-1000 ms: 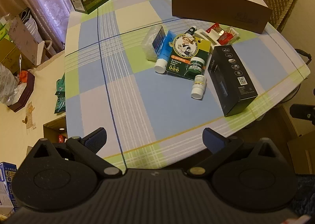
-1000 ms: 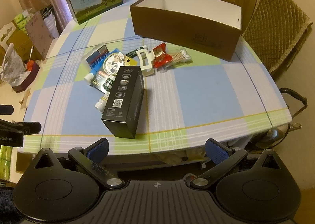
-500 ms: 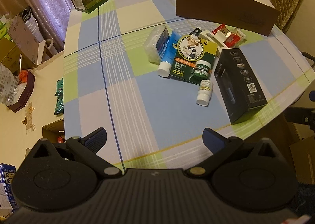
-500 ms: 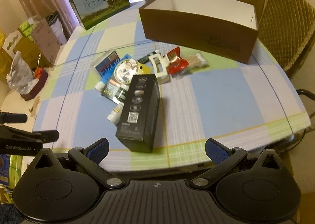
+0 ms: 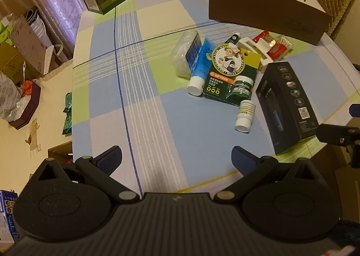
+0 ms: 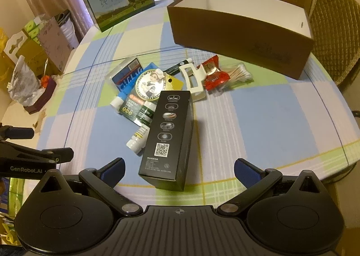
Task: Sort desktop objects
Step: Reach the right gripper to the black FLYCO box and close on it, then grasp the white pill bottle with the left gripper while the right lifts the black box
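Black carton (image 6: pixel 167 141) lies beside white bottle (image 6: pixel 137 139); both tools (image 5: pixel 176 158) (image 6: pixel 178 169) gape empty.

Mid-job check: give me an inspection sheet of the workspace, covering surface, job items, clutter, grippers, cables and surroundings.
Surface: round table under a checked cloth.
Job's things: black carton nearest the right gripper; small white bottle beside it; blue tube, green card pack, white clip, red sachet and cotton swabs in a loose heap.
Bin: brown open box, nothing visible inside.
Clutter: milk carton at the far edge.
Grippers: left gripper and right gripper open, empty.
Cables: nothing seen.
Surroundings: quilted chair, curtains, boxes on the floor.
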Tool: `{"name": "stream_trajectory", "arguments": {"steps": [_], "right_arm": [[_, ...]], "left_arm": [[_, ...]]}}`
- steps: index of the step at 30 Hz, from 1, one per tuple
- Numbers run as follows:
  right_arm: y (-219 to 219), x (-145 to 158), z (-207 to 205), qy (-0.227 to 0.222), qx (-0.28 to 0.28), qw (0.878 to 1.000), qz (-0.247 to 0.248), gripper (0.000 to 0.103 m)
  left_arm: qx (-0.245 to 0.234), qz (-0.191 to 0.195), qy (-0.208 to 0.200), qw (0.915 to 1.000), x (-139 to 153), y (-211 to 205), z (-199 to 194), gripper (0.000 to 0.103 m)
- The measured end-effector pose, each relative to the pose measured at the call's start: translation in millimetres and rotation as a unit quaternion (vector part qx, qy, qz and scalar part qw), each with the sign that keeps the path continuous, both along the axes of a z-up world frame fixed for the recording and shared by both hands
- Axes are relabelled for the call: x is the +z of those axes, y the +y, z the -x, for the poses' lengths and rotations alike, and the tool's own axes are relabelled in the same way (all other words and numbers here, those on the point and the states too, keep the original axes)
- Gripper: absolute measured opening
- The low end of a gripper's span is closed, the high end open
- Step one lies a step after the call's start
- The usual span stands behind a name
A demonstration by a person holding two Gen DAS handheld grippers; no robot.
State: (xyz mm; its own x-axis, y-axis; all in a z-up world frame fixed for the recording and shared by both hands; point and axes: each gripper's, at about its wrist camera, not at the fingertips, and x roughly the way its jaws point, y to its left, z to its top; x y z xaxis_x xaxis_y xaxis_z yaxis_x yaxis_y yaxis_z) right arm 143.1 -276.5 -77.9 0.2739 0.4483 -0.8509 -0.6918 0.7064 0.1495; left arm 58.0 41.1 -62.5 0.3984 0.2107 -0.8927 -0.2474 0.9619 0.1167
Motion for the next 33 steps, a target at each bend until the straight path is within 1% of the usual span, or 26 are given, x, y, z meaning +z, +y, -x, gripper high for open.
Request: {"name": "stream_trajectory", "arguments": {"steps": [1,3,4,5,6,8,9,11,12,14,18,20,26,33], "right_arm": [[2.0,-2.0,-0.7,-0.001,0.001,1.000,0.001,0.101],[7.0,-6.3,-2.3,0.000,0.003,1.000,0.004,0.094],[10.0,-9.1,-3.1,0.002,0.006,1.000,0.006,0.087],[12.9,-12.4,-3.9,0.005,0.009,1.000,0.009,0.083],[16.3,-16.2,-4.9,0.009,0.011,1.000,0.012,0.081],[22.2,-21.4,-5.8,0.010,0.016,1.000,0.015,0.072],[24.5,-23.3,-6.4,0.009,0.018,1.000,0.017,0.070],[30.0,-27.8,-8.1,0.007,0.023,0.999,0.023,0.061],[32.9,-30.6,-9.1,0.008,0.027,0.999,0.026,0.058],[37.4,-35.5,-11.4,0.012,0.031,0.999,0.032,0.048],[40.4,-40.2,-14.7,0.006,0.031,0.999,0.043,0.045],[39.6,-41.2,-17.5,-0.002,0.028,0.998,0.052,0.041],[32.5,-40.7,-27.6,-0.007,0.022,0.998,0.057,0.041],[4.1,-39.7,-54.9,-0.017,-0.015,0.997,0.067,0.041]], "left_arm": [[0.000,0.000,0.001,1.0000,-1.5,1.0,-1.0,0.102],[-0.001,0.002,0.003,1.0000,-4.7,2.9,-4.4,0.102],[-0.001,0.003,0.004,1.0000,-6.0,3.6,-6.2,0.102],[-0.001,0.004,0.005,1.0000,-7.4,4.2,-7.9,0.102],[-0.002,0.004,0.006,1.0000,-8.7,4.9,-10.2,0.102],[-0.004,0.004,0.007,1.0000,-10.7,5.8,-14.0,0.102],[-0.005,0.003,0.008,1.0000,-11.5,6.4,-15.8,0.102],[-0.006,0.003,0.009,0.9999,-13.0,7.4,-19.6,0.102],[-0.007,0.002,0.010,0.9999,-14.2,8.2,-21.6,0.102],[-0.007,0.003,0.013,0.9999,-16.0,9.2,-24.3,0.102],[-0.009,0.002,0.017,0.9998,-18.1,11.3,-29.1,0.102],[-0.010,0.001,0.017,0.9998,-18.3,11.7,-31.5,0.102],[-0.015,0.007,0.019,0.9997,-22.3,10.7,-41.7,0.102],[-0.033,0.023,0.021,0.9990,-30.2,0.1,-54.1,0.102]]}}
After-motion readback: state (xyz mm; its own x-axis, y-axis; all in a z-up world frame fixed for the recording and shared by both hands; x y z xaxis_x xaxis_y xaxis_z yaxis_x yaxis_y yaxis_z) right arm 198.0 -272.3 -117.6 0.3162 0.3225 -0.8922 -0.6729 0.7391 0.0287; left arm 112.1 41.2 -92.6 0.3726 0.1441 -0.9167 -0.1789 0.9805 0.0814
